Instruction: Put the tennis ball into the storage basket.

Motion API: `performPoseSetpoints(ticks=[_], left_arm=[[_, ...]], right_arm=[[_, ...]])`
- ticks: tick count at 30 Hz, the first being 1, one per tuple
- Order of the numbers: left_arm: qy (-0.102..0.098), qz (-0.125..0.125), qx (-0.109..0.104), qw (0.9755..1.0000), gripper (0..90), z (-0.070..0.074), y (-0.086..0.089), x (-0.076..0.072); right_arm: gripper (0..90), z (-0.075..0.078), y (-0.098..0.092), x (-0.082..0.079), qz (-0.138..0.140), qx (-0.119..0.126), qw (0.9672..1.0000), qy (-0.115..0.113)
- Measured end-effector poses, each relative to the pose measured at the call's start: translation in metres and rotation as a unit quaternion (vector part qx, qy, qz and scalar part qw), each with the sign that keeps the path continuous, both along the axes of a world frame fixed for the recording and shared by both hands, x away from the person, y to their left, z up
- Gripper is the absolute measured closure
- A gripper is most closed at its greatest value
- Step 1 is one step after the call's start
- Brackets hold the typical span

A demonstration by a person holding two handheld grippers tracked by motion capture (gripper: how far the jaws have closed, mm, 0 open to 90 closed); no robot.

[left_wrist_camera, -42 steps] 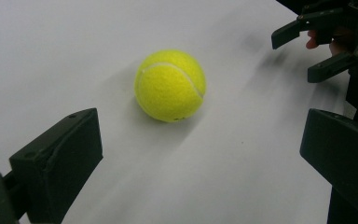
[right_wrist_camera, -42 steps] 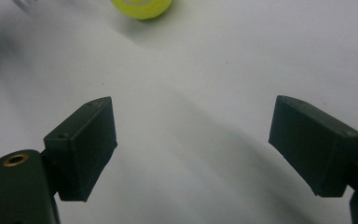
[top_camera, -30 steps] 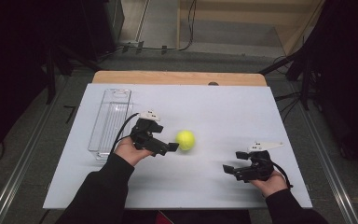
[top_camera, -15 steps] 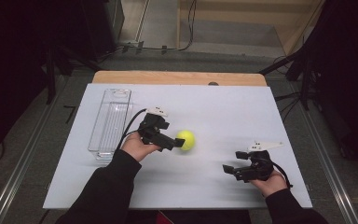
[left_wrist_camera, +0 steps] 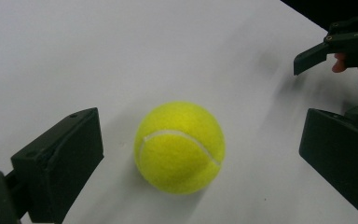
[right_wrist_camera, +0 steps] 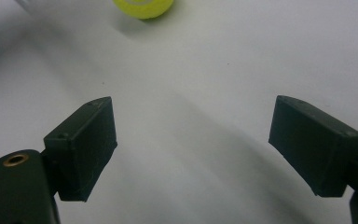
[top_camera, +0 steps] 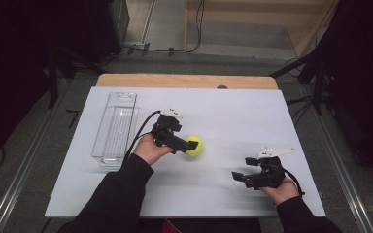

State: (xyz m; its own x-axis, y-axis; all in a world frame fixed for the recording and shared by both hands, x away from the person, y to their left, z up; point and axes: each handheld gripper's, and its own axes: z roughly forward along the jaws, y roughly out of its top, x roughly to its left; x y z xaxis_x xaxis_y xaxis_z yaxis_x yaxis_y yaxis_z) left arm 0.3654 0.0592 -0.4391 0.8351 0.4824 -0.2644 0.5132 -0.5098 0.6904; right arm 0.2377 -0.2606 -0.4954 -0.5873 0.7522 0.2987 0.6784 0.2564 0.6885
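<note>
Ball: the ball [top_camera: 194, 145] lay on the white table [top_camera: 223, 116], near its middle, just right of your left gripper [top_camera: 183, 145].
Left gripper: you held its jaws spread wide, one on each side of the ball [left_wrist_camera: 180, 147], neither touching it.
Right gripper: you held the right gripper [top_camera: 239, 176] low at the table's near right, well apart from the ball, jaws spread on nothing.
Tray: a clear tray [top_camera: 115, 128] stood at the left.
</note>
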Motion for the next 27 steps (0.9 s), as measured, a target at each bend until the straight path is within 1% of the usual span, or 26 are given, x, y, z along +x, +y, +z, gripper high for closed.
performPoseSetpoints(ticks=[5, 6, 9, 11, 12, 14, 15, 18, 20, 21, 23, 24, 27], left_arm=[[-0.008, -0.003, 0.009, 0.9999, 0.1, 0.000, -0.009, 0.004], [-0.006, -0.003, 0.006, 1.0000, 0.1, 0.000, -0.010, 0.005], [-0.010, -0.004, 0.006, 0.9999, 0.1, 0.001, -0.015, 0.008], [-0.010, -0.002, 0.000, 1.0000, 1.4, 0.002, -0.017, 0.009], [-0.010, -0.006, 0.003, 0.9999, 1.4, 0.002, -0.018, 0.010], [-0.011, -0.007, 0.002, 0.9999, 1.4, 0.000, -0.019, 0.011], [-0.008, -0.004, 0.002, 1.0000, 1.4, -0.001, -0.020, 0.011], [-0.008, 0.002, 0.004, 1.0000, 1.4, -0.002, -0.019, 0.012], [-0.005, 0.005, 0.002, 1.0000, 1.4, -0.004, -0.019, 0.014], [-0.004, 0.004, 0.006, 1.0000, 1.4, -0.005, -0.019, 0.013], [-0.006, 0.004, 0.008, 0.9999, 1.4, -0.005, -0.019, 0.013], [-0.007, 0.006, 0.005, 0.9999, 1.4, -0.006, -0.020, 0.013], [-0.010, 0.007, 0.004, 0.9999, 1.5, -0.007, -0.020, 0.012]], right_arm=[[13.0, 0.000, -0.001, 0.000, 0.001, 0.000, 1.0000, -0.001], [13.0, 0.000, -0.001, 0.000, 0.000, 0.001, 1.0000, -0.001], [13.0, 0.000, -0.001, 0.000, -0.002, 0.002, 1.0000, -0.001], [13.0, 0.000, -0.001, 0.000, 0.000, 0.001, 1.0000, -0.001], [13.0, 0.000, -0.001, 0.000, 0.000, 0.002, 1.0000, -0.001], [13.0, 0.000, -0.001, 0.000, 0.000, 0.001, 1.0000, -0.001], [13.0, 0.000, -0.001, 0.000, 0.000, 0.002, 1.0000, -0.001], [13.0, 0.000, -0.002, -0.001, 0.000, 0.001, 1.0000, -0.001], [13.0, 0.000, -0.002, -0.001, 0.000, 0.001, 1.0000, -0.001], [13.0, 0.000, -0.002, -0.001, -0.001, 0.001, 1.0000, 0.000], [13.0, 0.000, -0.002, -0.001, -0.001, 0.001, 1.0000, -0.001], [13.0, 0.000, -0.002, -0.001, -0.001, 0.000, 1.0000, -0.001], [13.0, 0.000, -0.002, -0.001, -0.002, 0.001, 1.0000, -0.001]])
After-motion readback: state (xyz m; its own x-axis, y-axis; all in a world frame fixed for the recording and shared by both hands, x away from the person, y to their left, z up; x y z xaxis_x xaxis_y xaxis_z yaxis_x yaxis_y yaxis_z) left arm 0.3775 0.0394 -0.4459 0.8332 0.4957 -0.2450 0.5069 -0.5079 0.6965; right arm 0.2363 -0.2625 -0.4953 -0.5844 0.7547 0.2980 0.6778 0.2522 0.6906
